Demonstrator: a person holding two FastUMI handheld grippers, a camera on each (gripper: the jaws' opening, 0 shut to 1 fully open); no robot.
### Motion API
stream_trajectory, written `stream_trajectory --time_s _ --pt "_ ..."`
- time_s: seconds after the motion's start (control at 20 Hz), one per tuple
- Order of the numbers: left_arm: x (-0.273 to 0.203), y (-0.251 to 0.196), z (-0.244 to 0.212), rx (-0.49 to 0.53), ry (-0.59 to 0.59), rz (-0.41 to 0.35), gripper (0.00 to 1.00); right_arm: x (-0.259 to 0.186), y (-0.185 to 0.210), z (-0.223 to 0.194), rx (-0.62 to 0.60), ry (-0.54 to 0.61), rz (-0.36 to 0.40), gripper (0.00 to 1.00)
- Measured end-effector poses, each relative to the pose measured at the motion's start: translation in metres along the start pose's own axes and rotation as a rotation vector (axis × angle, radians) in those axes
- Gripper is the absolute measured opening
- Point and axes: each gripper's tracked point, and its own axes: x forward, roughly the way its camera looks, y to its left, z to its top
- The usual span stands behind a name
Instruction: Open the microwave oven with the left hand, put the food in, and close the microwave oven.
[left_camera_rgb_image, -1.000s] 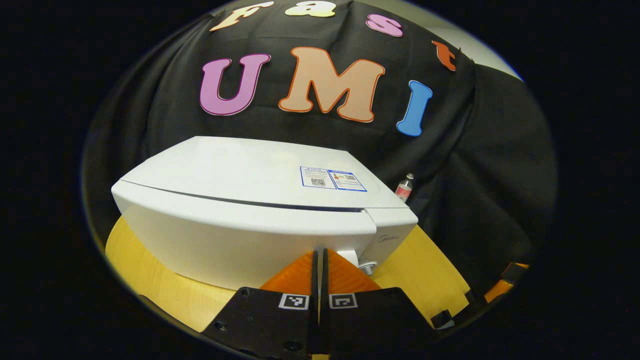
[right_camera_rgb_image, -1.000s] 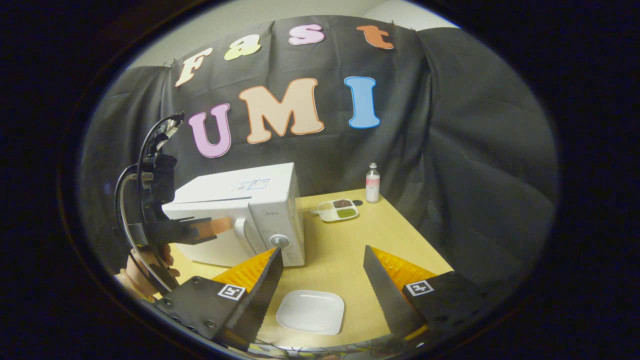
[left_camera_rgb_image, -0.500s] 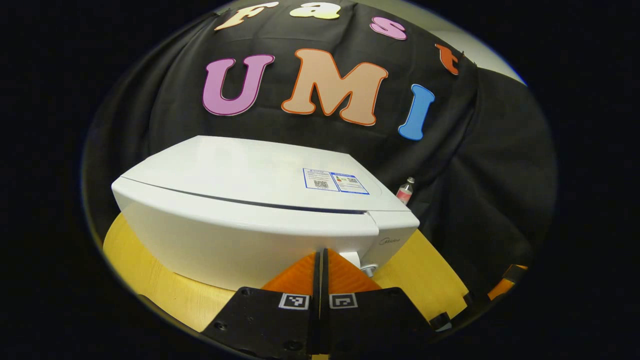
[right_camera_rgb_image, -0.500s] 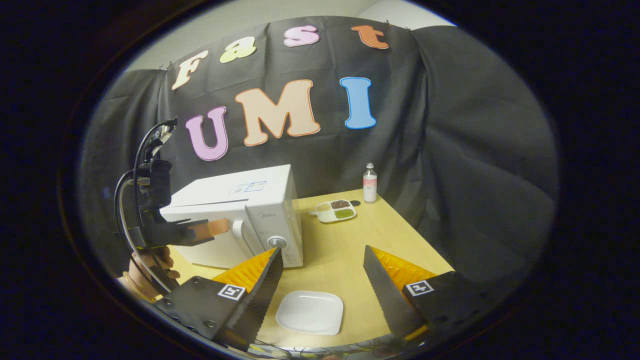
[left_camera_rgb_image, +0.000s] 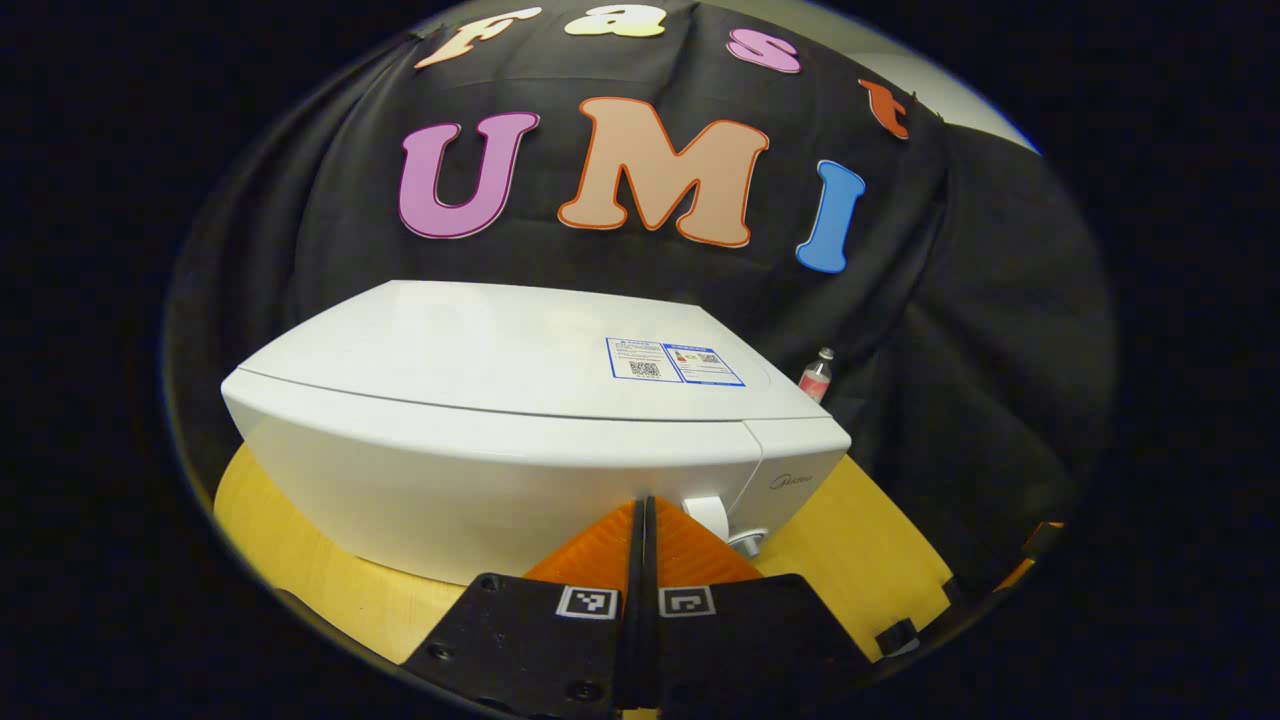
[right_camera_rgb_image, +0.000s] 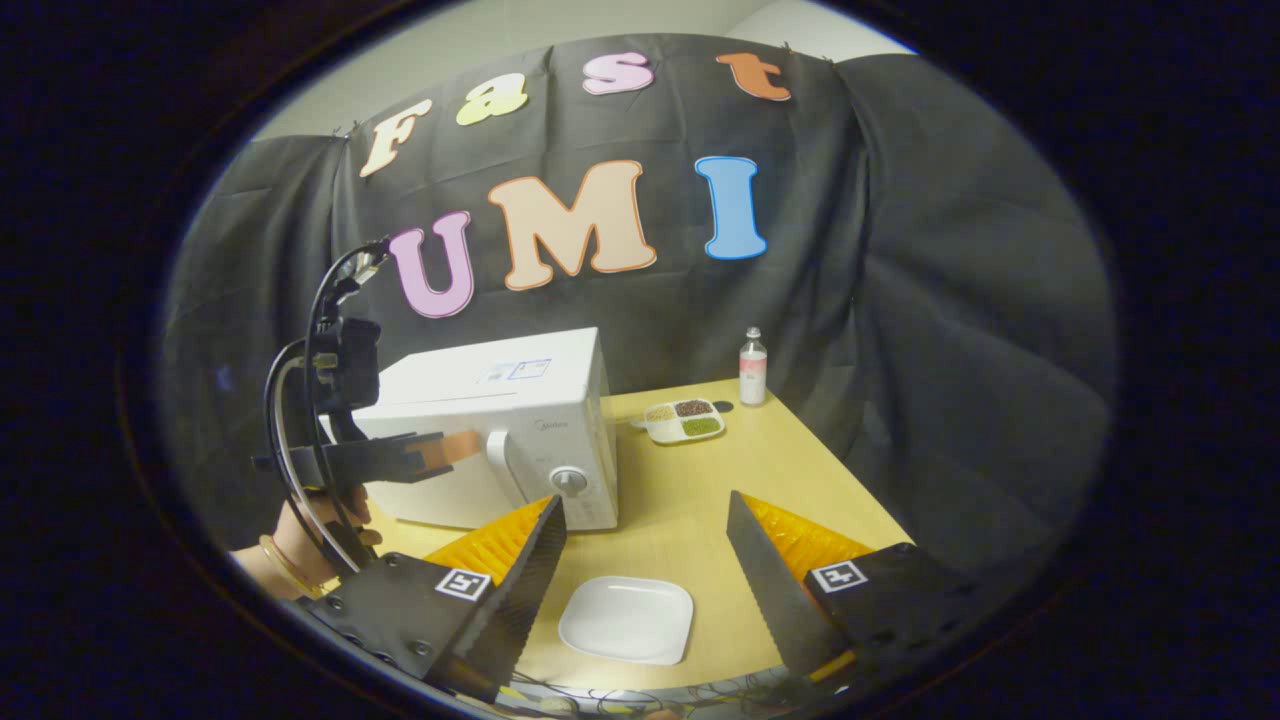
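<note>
The white microwave (left_camera_rgb_image: 500, 400) stands on the wooden table with its door flush against the body. My left gripper (left_camera_rgb_image: 640, 502) is shut with nothing between its fingers, and its tips rest against the door front just left of the door handle (left_camera_rgb_image: 708, 512). In the right gripper view the same microwave (right_camera_rgb_image: 500, 400) sits at the left with the left gripper (right_camera_rgb_image: 458, 447) touching its door. My right gripper (right_camera_rgb_image: 645, 500) hovers open over the table, above an empty white plate (right_camera_rgb_image: 627, 620). What lies inside the microwave is hidden.
A divided tray (right_camera_rgb_image: 684, 420) with several kinds of beans lies right of the microwave, and a small bottle (right_camera_rgb_image: 752, 367) stands behind it near the cloth wall. The table (right_camera_rgb_image: 720, 480) ends close behind the bottle. A hand (right_camera_rgb_image: 300, 530) holds the left gripper.
The dark gap along the top of the microwave door has gone: the door swung flush against the body as my left gripper pressed in. The right gripper stayed open over the plate.
</note>
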Motion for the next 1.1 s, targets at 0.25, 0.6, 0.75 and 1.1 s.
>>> stream_trajectory --time_s 0.25,0.6,0.75,1.1 --pt "-0.037 -0.003 0.013 0.01 -0.04 -0.018 0.01 0.0 0.001 0.001 0.007 0.012 0.009 0.99" --pt "-0.104 0.017 0.036 0.0 -0.107 0.023 0.12 0.002 0.023 0.011 -0.006 0.01 0.081 1.0" --pt "-0.127 0.028 0.04 0.021 -0.119 0.039 0.28 0.002 0.027 0.025 -0.021 -0.014 0.095 1.0" --pt "-0.168 0.049 0.047 0.054 -0.171 0.156 1.0 -0.002 0.019 0.061 -0.036 -0.09 0.091 0.92"
